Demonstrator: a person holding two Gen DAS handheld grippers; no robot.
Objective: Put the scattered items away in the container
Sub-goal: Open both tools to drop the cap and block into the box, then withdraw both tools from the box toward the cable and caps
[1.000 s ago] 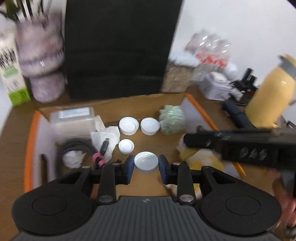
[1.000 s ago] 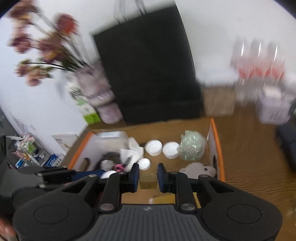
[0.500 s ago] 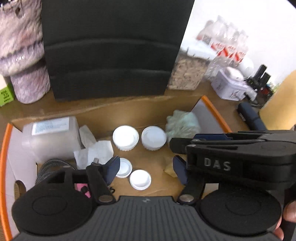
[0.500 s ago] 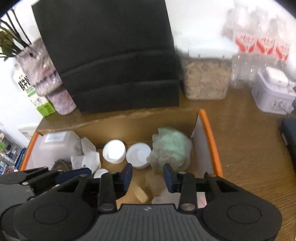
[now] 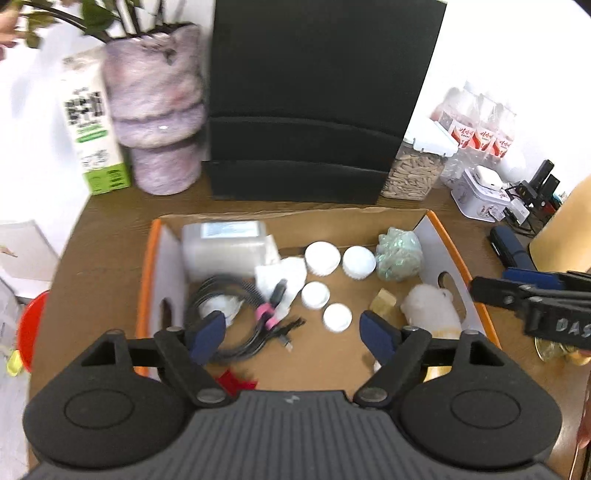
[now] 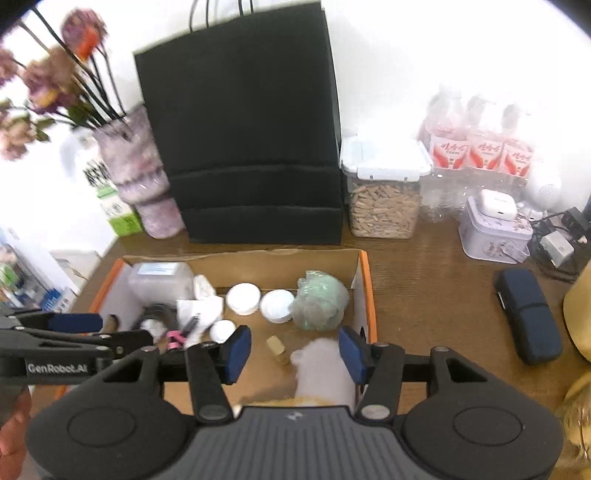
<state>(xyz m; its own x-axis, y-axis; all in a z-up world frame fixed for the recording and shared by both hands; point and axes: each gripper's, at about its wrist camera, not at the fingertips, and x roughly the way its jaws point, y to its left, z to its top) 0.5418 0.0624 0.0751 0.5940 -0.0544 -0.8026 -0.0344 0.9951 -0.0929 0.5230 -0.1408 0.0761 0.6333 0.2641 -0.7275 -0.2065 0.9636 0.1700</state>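
Brown wooden table. Directly on it: orange-rimmed cardboard box, black paper bag, lidded jar, tin, dark case, fuzzy vase, carton.

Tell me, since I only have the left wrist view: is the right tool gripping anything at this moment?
Observer: No. The right tool has just been opening. Its pads stand apart over the cardboard box and press on nothing.
Operator: Is anything sitting between them?
Observer: Yes, the white plush toy lies in the box, lower down between the pads and nearer the right-hand one.
Operator: And the black slab behind the box, what is it?
Observer: It is a black paper bag. This view reaches its top edge, where thin cord handles stick up.
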